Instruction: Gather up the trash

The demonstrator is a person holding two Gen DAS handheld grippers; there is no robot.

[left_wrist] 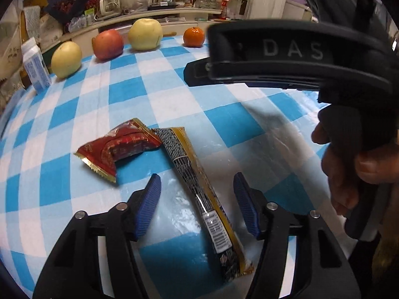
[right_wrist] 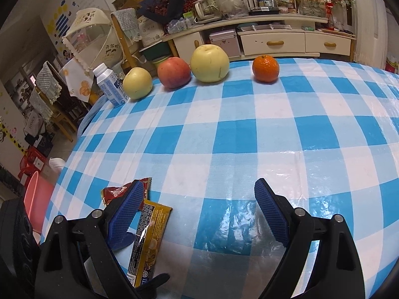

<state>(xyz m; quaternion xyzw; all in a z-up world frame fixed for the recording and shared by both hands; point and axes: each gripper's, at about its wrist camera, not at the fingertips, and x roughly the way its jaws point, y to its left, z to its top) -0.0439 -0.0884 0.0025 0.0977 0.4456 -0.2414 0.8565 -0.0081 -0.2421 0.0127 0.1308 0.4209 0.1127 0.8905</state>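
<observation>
Right now both my left gripper [left_wrist: 197, 199] and right gripper [right_wrist: 199, 214] gape empty, and closing left on the flat gold wrapper [left_wrist: 199, 189] could skid it off the slick tablecloth [left_wrist: 174, 94].

open right claw [right_wrist: 199, 214] above checked tablecloth [right_wrist: 249, 134], gold wrapper [right_wrist: 149, 236] beside its left finger

Far beyond the fingertips, along the back edge of the checked cloth [right_wrist: 249, 129], a row runs left to right: carton [right_wrist: 111, 87], small pear [right_wrist: 137, 82], red apple [right_wrist: 174, 72], large pear [right_wrist: 209, 62], orange [right_wrist: 265, 68]. Behind it stands a cluttered shelf unit [right_wrist: 274, 41].
</observation>
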